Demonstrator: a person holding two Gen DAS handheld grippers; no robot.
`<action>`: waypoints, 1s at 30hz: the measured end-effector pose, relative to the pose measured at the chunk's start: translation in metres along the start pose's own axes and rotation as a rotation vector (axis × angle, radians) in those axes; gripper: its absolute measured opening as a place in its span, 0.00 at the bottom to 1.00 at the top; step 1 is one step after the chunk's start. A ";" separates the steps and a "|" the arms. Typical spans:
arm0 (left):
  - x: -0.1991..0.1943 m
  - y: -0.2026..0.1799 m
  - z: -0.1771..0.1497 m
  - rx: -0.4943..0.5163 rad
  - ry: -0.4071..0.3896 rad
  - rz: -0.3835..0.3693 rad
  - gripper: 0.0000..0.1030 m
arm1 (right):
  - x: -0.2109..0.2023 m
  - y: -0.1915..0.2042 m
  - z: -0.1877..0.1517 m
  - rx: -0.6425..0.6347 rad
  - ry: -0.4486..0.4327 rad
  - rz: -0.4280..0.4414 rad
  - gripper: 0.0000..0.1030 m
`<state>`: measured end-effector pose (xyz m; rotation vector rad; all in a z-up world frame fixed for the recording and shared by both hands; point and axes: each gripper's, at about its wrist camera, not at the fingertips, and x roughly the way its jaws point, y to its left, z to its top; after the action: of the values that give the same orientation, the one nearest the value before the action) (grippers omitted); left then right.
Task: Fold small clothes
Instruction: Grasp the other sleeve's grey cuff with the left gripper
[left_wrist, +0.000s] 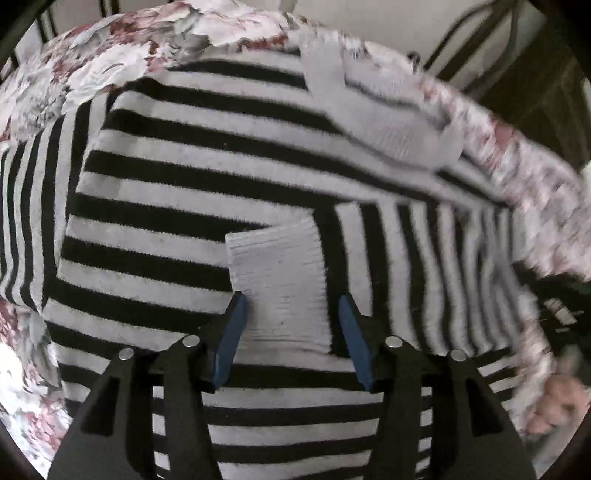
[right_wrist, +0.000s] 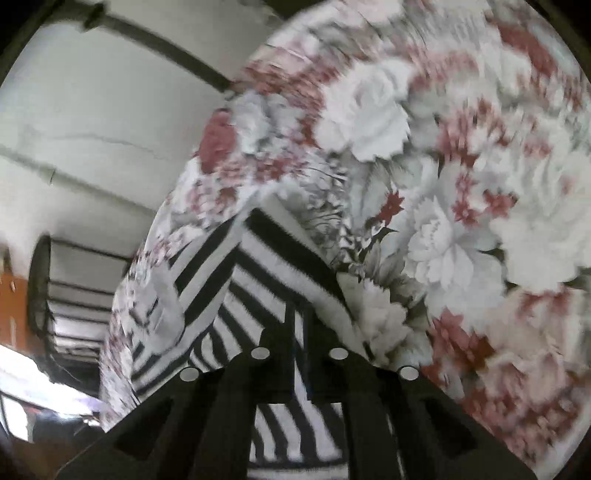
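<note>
A black-and-white striped sweater (left_wrist: 207, 177) lies spread on a floral bedsheet (left_wrist: 110, 55). One sleeve is folded across its body, and the sleeve's white ribbed cuff (left_wrist: 280, 266) lies flat between the blue fingers (left_wrist: 232, 332) of my left gripper (left_wrist: 291, 297). That gripper is open, its pads beside the cuff and not pressing it. The white collar (left_wrist: 388, 122) sits at the upper right. In the right wrist view my right gripper (right_wrist: 300, 332) is shut on a raised fold of the striped sweater (right_wrist: 266, 266), and its dark fingers hide the pinch point.
The floral sheet (right_wrist: 461, 184) covers the bed all around the sweater. A dark metal bed frame (left_wrist: 472, 40) and a white wall (right_wrist: 92, 110) lie beyond the bed's edge. A person's hand (left_wrist: 554, 406) shows blurred at the right edge of the left wrist view.
</note>
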<state>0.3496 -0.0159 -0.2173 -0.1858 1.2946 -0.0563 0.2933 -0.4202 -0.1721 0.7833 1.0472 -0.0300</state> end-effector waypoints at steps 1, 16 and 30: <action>0.002 -0.004 0.000 0.025 0.005 0.037 0.57 | -0.004 0.003 -0.005 -0.017 0.005 -0.002 0.08; -0.095 0.154 -0.022 -0.342 -0.074 0.060 0.77 | -0.041 0.020 -0.062 0.030 0.180 0.043 0.45; -0.107 0.361 -0.031 -0.832 -0.240 -0.176 0.73 | -0.028 0.104 -0.111 -0.206 0.254 0.083 0.51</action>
<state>0.2677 0.3512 -0.1845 -0.9876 0.9951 0.3521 0.2329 -0.2872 -0.1209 0.6532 1.2343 0.2504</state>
